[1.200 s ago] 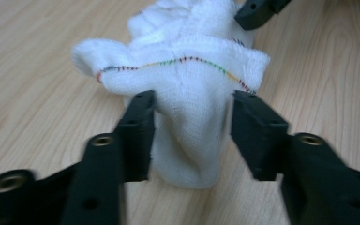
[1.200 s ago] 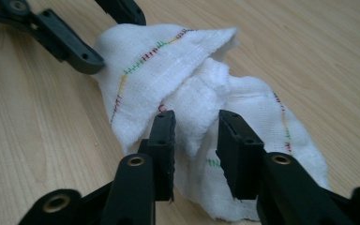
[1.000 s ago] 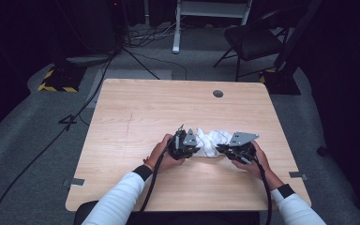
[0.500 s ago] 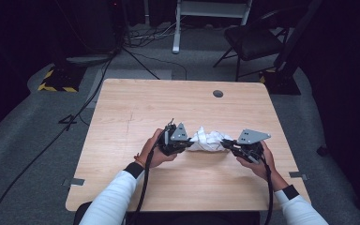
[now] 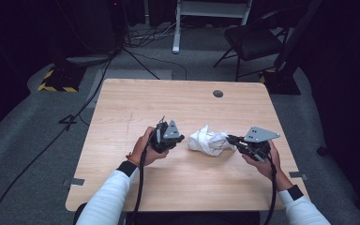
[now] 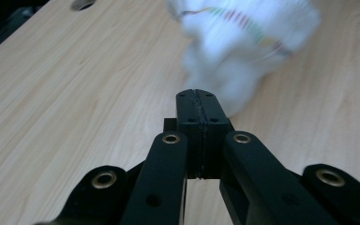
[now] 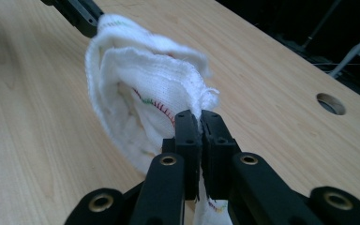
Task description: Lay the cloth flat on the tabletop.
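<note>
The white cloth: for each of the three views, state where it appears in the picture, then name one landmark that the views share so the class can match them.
High view: the white cloth lies crumpled right of centre on the table, between the two grippers.
Left gripper view: blurred, upper centre-right, just beyond the shut jaws.
Right gripper view: centre-left, its edge pinched in the jaws.
Shared landmark: the round hole in the tabletop.

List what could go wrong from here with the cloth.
1. The right gripper pinches only an edge of the white cloth, so a pull might slip it free.
2. The left gripper is shut with nothing in it, beside the cloth; the bunched cloth may simply drag across the table rather than open out.
</note>
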Available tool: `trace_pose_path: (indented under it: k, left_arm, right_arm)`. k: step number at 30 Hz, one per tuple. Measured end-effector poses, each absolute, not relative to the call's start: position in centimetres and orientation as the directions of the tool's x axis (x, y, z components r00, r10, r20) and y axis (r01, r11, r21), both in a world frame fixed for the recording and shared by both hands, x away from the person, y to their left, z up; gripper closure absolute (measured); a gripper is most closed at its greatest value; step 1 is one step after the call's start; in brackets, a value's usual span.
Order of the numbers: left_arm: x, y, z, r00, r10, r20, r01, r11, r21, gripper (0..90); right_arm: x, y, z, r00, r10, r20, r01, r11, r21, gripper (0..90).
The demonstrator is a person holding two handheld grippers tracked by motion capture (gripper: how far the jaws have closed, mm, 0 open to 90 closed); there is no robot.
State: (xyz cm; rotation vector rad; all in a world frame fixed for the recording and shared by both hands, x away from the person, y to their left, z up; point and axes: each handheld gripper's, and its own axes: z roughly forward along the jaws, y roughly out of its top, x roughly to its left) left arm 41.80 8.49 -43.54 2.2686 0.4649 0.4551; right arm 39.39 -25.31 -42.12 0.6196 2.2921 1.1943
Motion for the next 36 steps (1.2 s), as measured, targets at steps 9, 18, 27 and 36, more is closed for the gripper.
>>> trace_pose_path:
  k: [9,18,27,36]
  left_arm:
    - [41.5,8.7,-43.6,0.887,0.452,0.097,0.217,-0.592,0.776,72.9]
    - [37.7,1.4,-43.4,0.949,0.304,0.085,0.124,-0.607,0.785,48.5]
    - [40.6,-1.0,-46.7,0.877,0.478,0.045,0.293,-0.608,0.738,51.5]
    - [40.9,1.3,-45.1,0.910,0.409,0.064,0.220,-0.610,0.761,78.2]
  right_arm:
    - [39.6,-25.5,-42.5,-0.779,0.595,-0.198,0.188,0.523,0.831,86.5]
    - [40.0,-25.8,-42.8,-0.764,0.617,-0.189,0.211,0.515,0.831,86.5]
    - [39.6,-25.4,-42.8,-0.781,0.595,-0.191,0.195,0.522,0.831,86.4]
    - [39.4,-25.6,-42.5,-0.780,0.594,-0.196,0.187,0.521,0.833,86.4]
